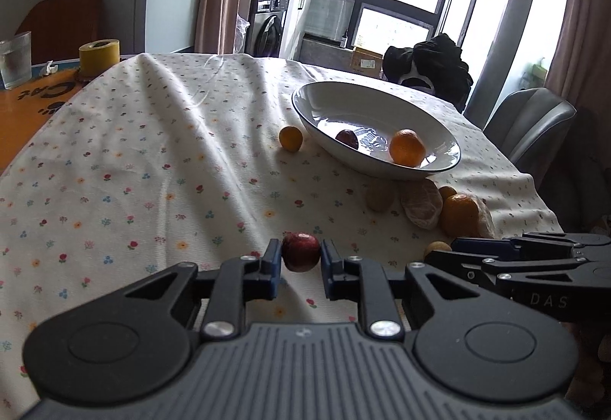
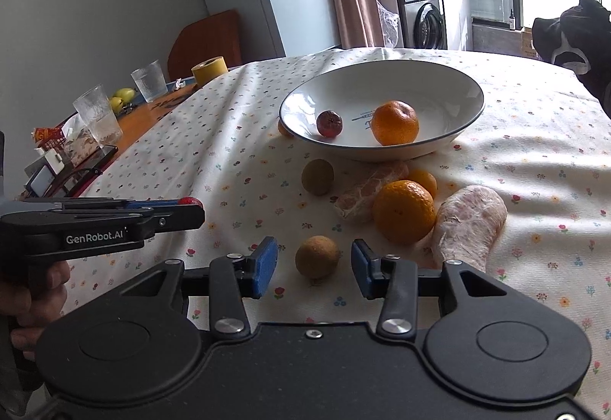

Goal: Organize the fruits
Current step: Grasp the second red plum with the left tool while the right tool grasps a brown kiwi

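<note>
My left gripper (image 1: 301, 247) is shut on a small red fruit (image 1: 301, 256), held just above the flowered cloth; in the right wrist view the red fruit (image 2: 189, 201) shows at the tip of the left gripper (image 2: 183, 208). My right gripper (image 2: 314, 265) stands open around a brown round fruit (image 2: 317, 256) lying on the cloth, with a gap on each side. The white bowl (image 2: 450, 137) holds a dark red fruit (image 2: 329, 123) and an orange (image 2: 395, 122). In front of the bowl lie another orange (image 2: 404, 211), peeled citrus pieces (image 2: 469, 225) and a second brown fruit (image 2: 317, 176).
A small orange fruit (image 1: 291, 138) lies left of the bowl (image 1: 376, 169). Glasses (image 2: 98, 118), a yellow tape roll (image 2: 209, 70) and a phone (image 2: 95, 164) stand on the bare wooden tabletop at the left. A grey chair (image 1: 530, 122) and a black garment (image 1: 431, 64) sit beyond the table's far right edge.
</note>
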Demonstrator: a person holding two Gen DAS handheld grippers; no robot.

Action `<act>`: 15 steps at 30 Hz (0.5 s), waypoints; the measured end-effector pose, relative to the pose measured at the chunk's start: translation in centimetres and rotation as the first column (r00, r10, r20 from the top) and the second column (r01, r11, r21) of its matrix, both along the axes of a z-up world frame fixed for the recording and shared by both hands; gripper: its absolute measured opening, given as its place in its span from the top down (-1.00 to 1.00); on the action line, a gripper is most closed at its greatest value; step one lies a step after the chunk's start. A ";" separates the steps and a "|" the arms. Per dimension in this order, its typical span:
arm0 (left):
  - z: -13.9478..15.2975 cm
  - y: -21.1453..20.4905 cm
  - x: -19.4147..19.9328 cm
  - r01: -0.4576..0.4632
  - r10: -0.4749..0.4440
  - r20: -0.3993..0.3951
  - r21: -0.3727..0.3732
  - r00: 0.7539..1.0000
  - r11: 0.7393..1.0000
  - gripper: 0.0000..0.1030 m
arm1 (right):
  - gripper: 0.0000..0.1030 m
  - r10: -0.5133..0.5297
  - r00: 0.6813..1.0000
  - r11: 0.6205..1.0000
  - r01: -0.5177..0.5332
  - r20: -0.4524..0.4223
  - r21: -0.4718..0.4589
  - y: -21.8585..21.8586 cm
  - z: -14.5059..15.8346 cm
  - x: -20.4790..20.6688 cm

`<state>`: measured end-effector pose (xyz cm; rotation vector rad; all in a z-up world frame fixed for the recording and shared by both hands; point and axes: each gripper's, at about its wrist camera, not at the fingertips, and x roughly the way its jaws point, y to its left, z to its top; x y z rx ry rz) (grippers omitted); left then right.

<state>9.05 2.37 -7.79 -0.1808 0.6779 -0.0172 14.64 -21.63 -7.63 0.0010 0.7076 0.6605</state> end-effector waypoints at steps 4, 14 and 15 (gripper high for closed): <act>0.2 0.2 -0.2 -0.008 0.008 0.007 -0.007 1.000 1.000 0.61 | 0.31 0.001 1.000 1.000 -0.001 -0.020 -0.013 0.4 -0.4 0.2; 0.8 0.2 -0.4 -0.006 0.006 0.027 -0.010 1.000 1.000 0.61 | 0.54 0.002 1.000 1.000 -0.002 0.019 0.011 -0.2 1.1 -0.2; 0.9 0.2 -0.4 -0.005 0.006 0.030 -0.009 1.000 1.000 0.61 | 0.54 0.000 1.000 1.000 -0.001 0.022 0.015 -0.3 1.2 -0.1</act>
